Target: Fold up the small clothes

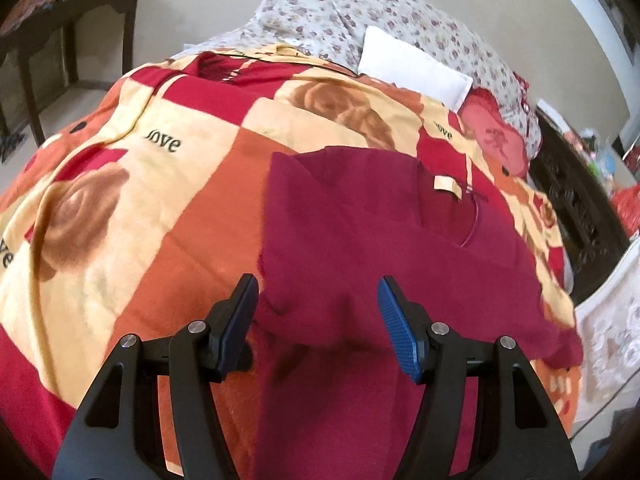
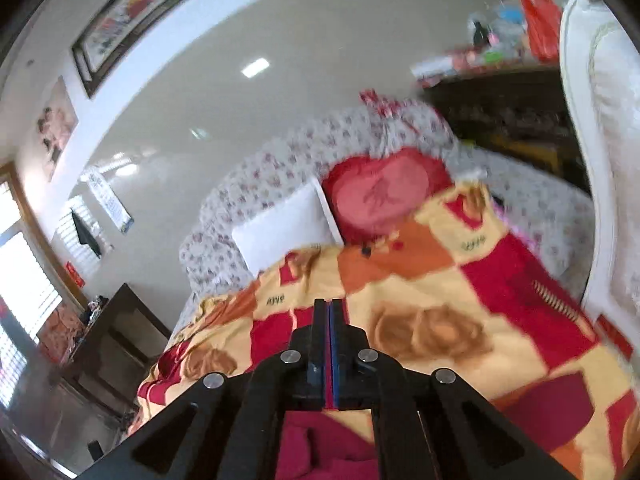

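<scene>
Left wrist view shows a dark red garment [image 1: 360,248] lying on the patterned blanket [image 1: 120,220] of a bed, partly folded already, with a pale label [image 1: 448,188] showing near its neckline. The left gripper [image 1: 316,320] hangs just above the near part of the cloth with its jaws spread wide, holding nothing. In the right wrist view the right gripper [image 2: 329,344] has its jaws pressed together; whether cloth is nipped between them I cannot tell, though a strip of the same red garment [image 2: 320,440] shows below it. A white pillow [image 1: 412,68] and a red heart cushion [image 1: 496,132] lie well beyond.

The step in hand looks like taking the near edge for the next fold. To do it well, lower the left jaws over a single clean edge, close firmly, lift low, and carry it straight across so the layers stay square.
</scene>
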The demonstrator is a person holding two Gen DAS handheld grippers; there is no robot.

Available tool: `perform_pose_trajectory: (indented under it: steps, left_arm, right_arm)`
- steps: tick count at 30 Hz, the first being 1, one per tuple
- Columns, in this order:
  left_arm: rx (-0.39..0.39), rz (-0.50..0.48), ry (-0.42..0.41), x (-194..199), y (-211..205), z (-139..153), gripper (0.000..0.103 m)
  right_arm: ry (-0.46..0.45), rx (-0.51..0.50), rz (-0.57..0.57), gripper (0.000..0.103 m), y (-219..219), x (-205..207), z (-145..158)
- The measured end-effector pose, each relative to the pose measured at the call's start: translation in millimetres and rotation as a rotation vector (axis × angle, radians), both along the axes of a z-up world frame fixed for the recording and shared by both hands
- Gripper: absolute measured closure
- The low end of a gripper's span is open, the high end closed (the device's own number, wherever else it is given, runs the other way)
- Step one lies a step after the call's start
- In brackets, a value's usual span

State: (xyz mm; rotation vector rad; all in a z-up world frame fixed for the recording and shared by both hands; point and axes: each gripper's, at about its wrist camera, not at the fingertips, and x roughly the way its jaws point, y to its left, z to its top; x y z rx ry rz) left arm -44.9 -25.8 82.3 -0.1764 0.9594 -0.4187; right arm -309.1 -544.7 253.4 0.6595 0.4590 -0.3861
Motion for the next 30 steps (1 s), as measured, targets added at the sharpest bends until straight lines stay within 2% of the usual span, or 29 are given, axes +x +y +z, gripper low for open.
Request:
perform_pose_trajectory:
  steps: [1,2,3,4,6,9,12,13,15,16,17,18,20,24,26,30]
  left_arm:
    - [0.001,-0.001,-0.001,-0.8,1.1,-0.3,0.041]
    - [0.007,-0.005,-0.003,-1.9,2.4,-0.9,0.041]
    - [0.014,-0.013,-0.005,-3.4,3.7,-1.9,0.041]
    - [0.021,-0.020,-0.005,-4.6,4.2,-2.9,0.041]
    - [0.043,-0.035,-0.006,-5.7,4.6,-6.0,0.041]
    - [0.054,-0.031,0.006,-4.0,5.8,-10.7,0.041]
    - [0.037,-0.021,0.025,-3.7,5.8,-12.7,0.041]
    - [0.035,-0.021,0.024,-4.6,4.9,-12.3,0.041]
    - [0.043,-0.026,0.014,-6.6,1.9,-11.7,0.041]
    - [0.050,-0.031,0.013,-7.2,0.2,-12.0,0.041]
    - [0.053,-0.035,0.016,-7.4,-0.8,-12.6,0.041]
    - [0.052,-0.038,0.019,-6.9,-1.2,-13.1,0.041]
    - [0.046,-0.035,0.021,-4.8,-0.9,-13.4,0.041]
    - [0.036,-0.010,0.016,1.5,5.4,-8.9,0.041]
    - [0.017,0.010,0.008,5.0,11.5,-2.9,0.041]
    - [-0.024,0.059,-0.027,9.8,26.1,13.7,0.041]
  right_arm:
    - [0.094,0.019,-0.036,0.096,-3.5,5.0,-18.5]
    - [0.141,0.031,-0.062,0.082,-6.3,5.6,-31.5]
    - [0.196,0.055,-0.103,0.063,-11.6,2.5,-53.2]
    - [0.231,0.071,-0.133,0.057,-15.8,-1.8,-68.9]
    - [0.330,0.112,-0.209,0.056,-30.3,-11.1,-109.3]
    - [0.395,0.220,-0.276,0.056,-56.0,-26.1,-156.5]
    - [0.464,0.267,-0.335,0.056,-74.5,-29.0,-188.3]
    - [0.471,0.286,-0.361,0.056,-79.7,-31.6,-196.9]
    - [0.413,0.310,-0.373,0.057,-88.9,-35.1,-209.6]
    - [0.403,0.300,-0.385,0.076,-91.1,-36.8,-211.0]
    - [0.415,0.288,-0.408,0.089,-93.5,-40.2,-211.2]
    - [0.390,0.300,-0.407,0.095,-95.7,-44.3,-210.4]
    - [0.262,0.322,-0.363,0.096,-94.5,-53.9,-195.3]
    - [0.037,0.222,-0.223,0.097,-72.2,-49.8,-124.2]
    - [-0.078,0.158,-0.084,0.097,-44.8,-32.3,-73.7]
    - [-0.148,0.044,0.239,0.097,35.4,26.9,-6.6]
